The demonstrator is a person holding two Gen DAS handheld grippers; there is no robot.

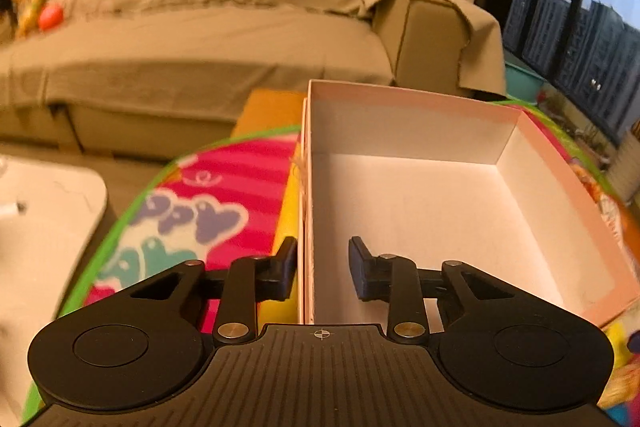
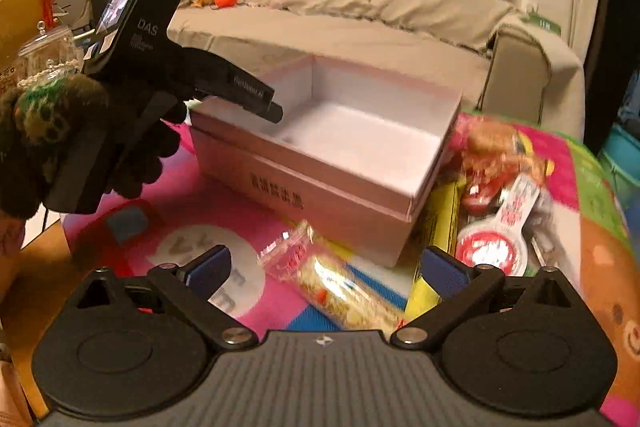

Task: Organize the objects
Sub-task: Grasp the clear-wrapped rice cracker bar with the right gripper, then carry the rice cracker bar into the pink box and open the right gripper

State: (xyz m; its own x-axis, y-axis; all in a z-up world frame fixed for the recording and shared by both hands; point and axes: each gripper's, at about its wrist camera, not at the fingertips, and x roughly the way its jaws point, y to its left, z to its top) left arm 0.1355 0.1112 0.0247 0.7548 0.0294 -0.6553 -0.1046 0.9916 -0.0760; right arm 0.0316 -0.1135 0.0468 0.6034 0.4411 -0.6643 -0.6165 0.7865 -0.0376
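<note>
The sofa and the clothes heaped along its back are blurred in both views, and the red-and-white packets at the right of the right wrist view smear into one another so their labels cannot be read. The dark printing on the front wall of the open pale pink cardboard box (image 2: pixel 332 163) is too soft to make out.

The left gripper (image 1: pixel 322 265) straddles the box's left wall (image 1: pixel 307 211): one finger hangs outside over the bright pink play mat (image 1: pixel 224 187), the other inside above the white floor of the box. Its jaws stand partly apart and whether either pad touches the wall cannot be told.

The right gripper (image 2: pixel 326 269) is spread wide and holds nothing. A clear crinkly plastic snack packet (image 2: pixel 336 287) lies on the mat between its fingers, just in front of the box's near corner. A yellow carton (image 2: pixel 434 247) stands against the box's right side, partly hidden by the right finger.
</note>
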